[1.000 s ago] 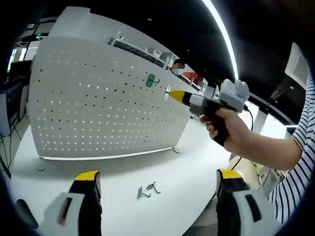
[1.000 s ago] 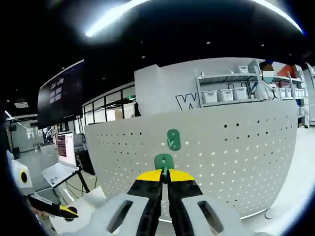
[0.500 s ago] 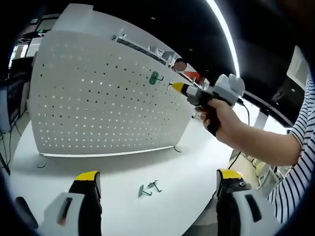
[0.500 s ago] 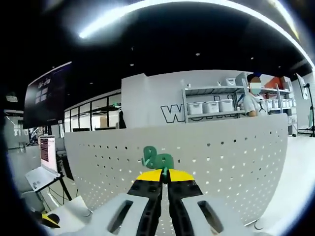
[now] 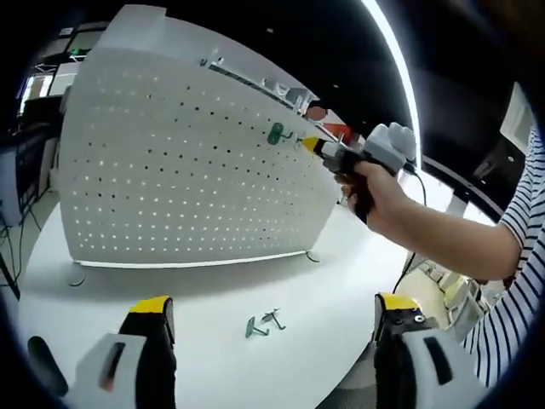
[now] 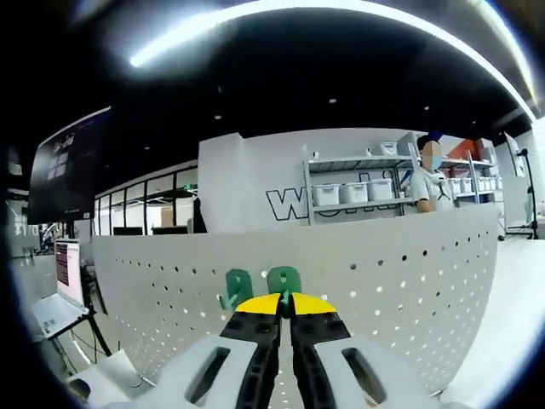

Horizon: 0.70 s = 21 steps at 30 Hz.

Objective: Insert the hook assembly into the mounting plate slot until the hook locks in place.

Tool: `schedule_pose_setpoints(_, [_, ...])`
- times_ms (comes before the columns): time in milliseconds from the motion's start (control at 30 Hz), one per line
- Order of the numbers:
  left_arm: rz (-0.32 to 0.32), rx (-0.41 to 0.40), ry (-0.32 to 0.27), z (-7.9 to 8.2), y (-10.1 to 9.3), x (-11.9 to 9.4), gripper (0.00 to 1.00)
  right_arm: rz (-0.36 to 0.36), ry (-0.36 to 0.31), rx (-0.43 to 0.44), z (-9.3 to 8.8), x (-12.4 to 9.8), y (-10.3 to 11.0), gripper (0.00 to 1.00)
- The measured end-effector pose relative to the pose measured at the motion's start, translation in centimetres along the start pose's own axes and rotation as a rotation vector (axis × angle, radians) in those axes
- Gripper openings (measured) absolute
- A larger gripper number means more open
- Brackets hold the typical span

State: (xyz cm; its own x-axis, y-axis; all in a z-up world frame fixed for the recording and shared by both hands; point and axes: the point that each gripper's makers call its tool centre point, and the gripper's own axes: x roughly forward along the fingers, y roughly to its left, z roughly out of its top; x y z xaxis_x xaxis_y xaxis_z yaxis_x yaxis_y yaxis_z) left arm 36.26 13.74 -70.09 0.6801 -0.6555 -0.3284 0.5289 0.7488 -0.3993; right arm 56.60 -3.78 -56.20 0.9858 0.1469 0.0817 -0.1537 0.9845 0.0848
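Note:
The white perforated mounting plate stands upright on the white table. One green hook hangs near its top edge. My right gripper, held by a hand, points at the plate just right of that hook. In the right gripper view its jaws are shut on a second green hook, level with the mounted hook and close to the plate. My left gripper is open and low over the table, holding nothing.
Two loose metal hooks lie on the table in front of the plate. A striped sleeve fills the right side. Behind the plate are shelves with bins and a standing person.
My right gripper rose and shifted along the plate with its green hook. The mounted hook was above the held one and is now just left of it, at the same height. My left gripper stayed put.

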Motion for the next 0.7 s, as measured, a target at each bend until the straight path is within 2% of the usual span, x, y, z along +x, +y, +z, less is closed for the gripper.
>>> schedule_pose_setpoints(433, [0.013,-0.018,0.004,-0.20,0.60,0.16,1.00,-0.035,0.000,0.016,-0.38,0.87,-0.93,0.00])
schedule_pose_setpoints(700, [0.016,-0.024,0.009,-0.35,0.81,0.26,1.00,-0.038,-0.010,0.013,-0.15,1.08,-0.78,0.00])
